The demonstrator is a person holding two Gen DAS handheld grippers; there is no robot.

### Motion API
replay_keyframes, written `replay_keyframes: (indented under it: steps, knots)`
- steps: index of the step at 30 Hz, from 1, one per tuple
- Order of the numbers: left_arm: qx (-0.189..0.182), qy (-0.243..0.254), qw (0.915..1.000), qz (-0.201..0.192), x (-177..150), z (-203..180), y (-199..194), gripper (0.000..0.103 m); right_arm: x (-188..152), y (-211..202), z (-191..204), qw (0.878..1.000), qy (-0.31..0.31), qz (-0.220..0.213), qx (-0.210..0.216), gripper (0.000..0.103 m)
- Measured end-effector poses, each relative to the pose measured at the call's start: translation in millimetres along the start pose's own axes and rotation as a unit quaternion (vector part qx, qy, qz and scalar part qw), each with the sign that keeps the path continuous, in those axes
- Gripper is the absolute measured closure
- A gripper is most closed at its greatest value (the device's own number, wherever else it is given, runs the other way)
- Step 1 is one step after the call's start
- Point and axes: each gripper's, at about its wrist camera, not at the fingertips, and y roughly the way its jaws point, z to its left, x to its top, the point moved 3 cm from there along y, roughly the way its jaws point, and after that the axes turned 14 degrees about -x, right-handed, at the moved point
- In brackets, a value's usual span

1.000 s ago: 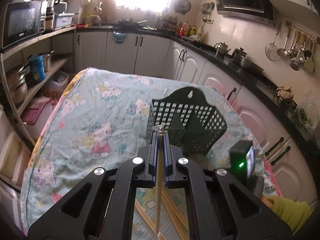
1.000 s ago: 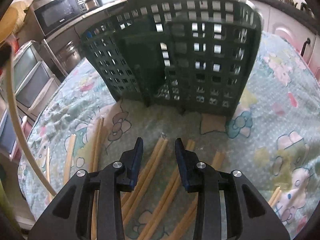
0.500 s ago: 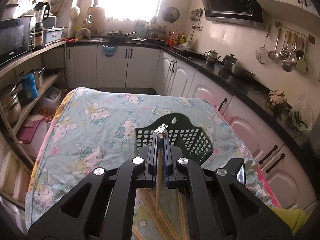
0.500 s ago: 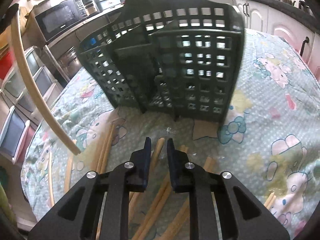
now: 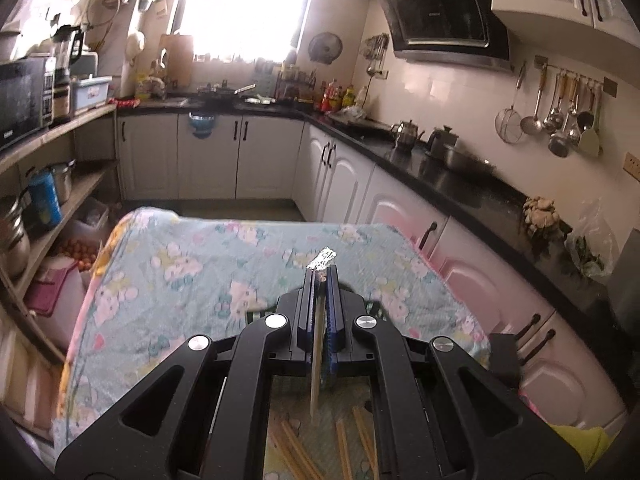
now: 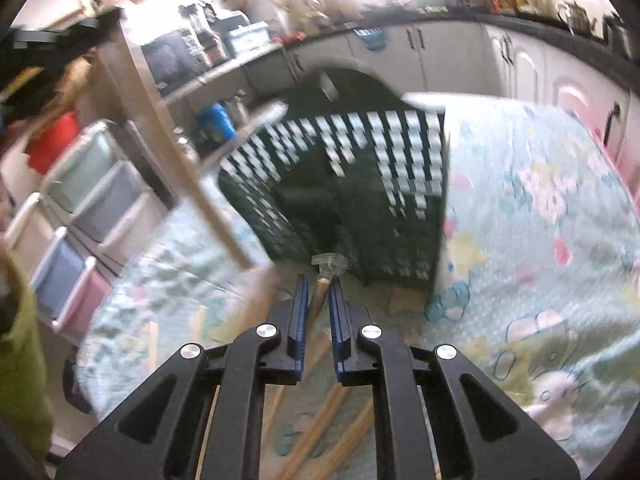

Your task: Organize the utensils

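The left gripper (image 5: 320, 276) is pinching one chopstick (image 5: 316, 364) between nearly closed jaws, while the right gripper (image 6: 319, 280) is clamping another chopstick (image 6: 318, 300) just before the basket (image 6: 360, 208).

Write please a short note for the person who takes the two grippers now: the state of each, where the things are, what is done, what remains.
Left gripper: jaws shut on one chopstick, held raised above the table.
Right gripper: jaws shut on another chopstick, just in front of the rack; this view is blurred by motion.
Rack: dark, standing on the table; no chopsticks visible inside it, though the blur hides detail.
Loose chopsticks lie on the cloth below both grippers.
Done: two chopsticks gripped.
Left: put both into the rack, then collect the loose ones.
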Motion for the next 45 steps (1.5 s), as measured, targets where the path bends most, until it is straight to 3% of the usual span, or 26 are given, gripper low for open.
replay_keyframes:
  steps: [4, 12, 17, 24, 35, 41, 45]
  knots:
    - [-0.001, 0.01, 0.9996, -0.025, 24, -5, -8, 0.102, 29, -37, 5, 0.999, 0.0, -0.046, 0.026, 0.096]
    - [0.022, 0.027, 0.9975, -0.062, 57, -6, -14, 0.102, 90, -98, -9, 0.99, 0.024, -0.137, 0.038, 0.097]
    - [0.045, 0.029, 0.9963, -0.066, 51, 3, -3, 0.102, 124, -120, -32, 0.976, 0.064, -0.206, 0.019, 0.097]
    - [0.053, 0.014, 0.9972, -0.051, 25, 23, 17, 0.102, 134, -108, -55, 0.96, 0.084, -0.266, -0.032, 0.097]
    - [0.051, -0.009, 0.9978, -0.041, -10, 39, 30, 0.102, 117, -46, -63, 0.955, 0.09, -0.269, -0.091, 0.097]
    - [0.055, -0.015, 0.9978, -0.032, -19, 47, 33, 0.102, 129, -59, -63, 0.951, 0.117, -0.281, -0.057, 0.097]
    - [0.055, -0.02, 0.9979, -0.029, -20, 51, 36, 0.102, 144, -74, -56, 0.944, 0.106, -0.306, -0.061, 0.097]
